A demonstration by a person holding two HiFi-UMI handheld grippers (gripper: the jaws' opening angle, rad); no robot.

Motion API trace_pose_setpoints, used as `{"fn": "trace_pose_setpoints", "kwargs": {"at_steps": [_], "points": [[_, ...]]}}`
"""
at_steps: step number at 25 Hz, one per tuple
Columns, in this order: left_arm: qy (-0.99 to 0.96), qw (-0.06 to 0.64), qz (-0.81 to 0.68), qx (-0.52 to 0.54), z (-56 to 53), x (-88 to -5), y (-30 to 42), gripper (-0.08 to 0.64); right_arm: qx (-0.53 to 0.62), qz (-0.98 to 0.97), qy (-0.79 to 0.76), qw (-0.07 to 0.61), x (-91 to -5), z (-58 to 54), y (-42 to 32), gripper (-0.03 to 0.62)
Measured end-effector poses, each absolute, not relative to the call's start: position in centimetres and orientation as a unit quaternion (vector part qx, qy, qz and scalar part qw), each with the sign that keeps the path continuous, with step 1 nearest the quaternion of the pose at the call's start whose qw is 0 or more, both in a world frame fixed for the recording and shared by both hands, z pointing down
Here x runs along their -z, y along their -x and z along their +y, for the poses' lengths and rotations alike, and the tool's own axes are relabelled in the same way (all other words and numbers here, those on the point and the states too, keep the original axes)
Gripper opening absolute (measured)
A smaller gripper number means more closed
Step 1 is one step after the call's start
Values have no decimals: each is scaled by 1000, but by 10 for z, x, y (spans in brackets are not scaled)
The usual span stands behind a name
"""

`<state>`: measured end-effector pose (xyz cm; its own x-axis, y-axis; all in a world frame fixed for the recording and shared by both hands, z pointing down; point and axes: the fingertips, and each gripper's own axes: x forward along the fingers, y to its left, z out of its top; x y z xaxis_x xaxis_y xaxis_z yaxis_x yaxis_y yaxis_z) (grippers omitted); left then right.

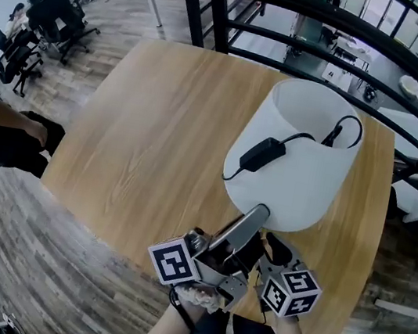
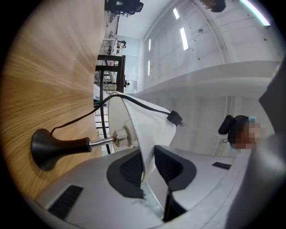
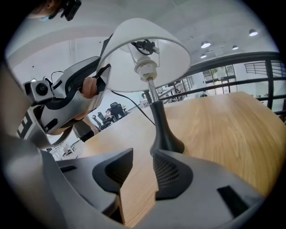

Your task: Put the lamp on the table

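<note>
The lamp stands upright on the wooden table [image 1: 159,130], its white shade [image 1: 304,170] over a black base [image 3: 163,134] and chrome stem. A black cord with a switch [image 1: 261,153] hangs over the shade. My left gripper [image 2: 149,152] has the shade's lower rim [image 2: 147,125] between its jaws; a gap shows beside one pad, so it is open. In the head view it [image 1: 258,214] reaches up to the shade's near edge. My right gripper [image 3: 143,163] is low over the table just in front of the base, open, with only bare wood between its jaws.
The lamp is near the table's front right part, close to the near edge [image 1: 176,268]. A black railing [image 1: 335,33] runs behind the table. Office chairs [image 1: 52,13] stand at the far left, and a person's leg [image 1: 9,129] is at the left edge.
</note>
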<state>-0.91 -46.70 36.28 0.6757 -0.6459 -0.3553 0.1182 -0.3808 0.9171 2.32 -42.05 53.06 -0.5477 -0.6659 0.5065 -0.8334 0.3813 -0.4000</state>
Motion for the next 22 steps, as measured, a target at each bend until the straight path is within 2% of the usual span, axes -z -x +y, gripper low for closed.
{"fn": "trace_pose_setpoints", "kwargs": {"at_steps": [7, 22], "points": [[-749, 531, -178, 353, -471, -362, 11, 103, -328, -814, -460, 135, -530, -423, -18, 121], [-755, 525, -171, 354, -407, -394, 25, 110, -326, -805, -473, 147, -560, -360, -10, 121]]}}
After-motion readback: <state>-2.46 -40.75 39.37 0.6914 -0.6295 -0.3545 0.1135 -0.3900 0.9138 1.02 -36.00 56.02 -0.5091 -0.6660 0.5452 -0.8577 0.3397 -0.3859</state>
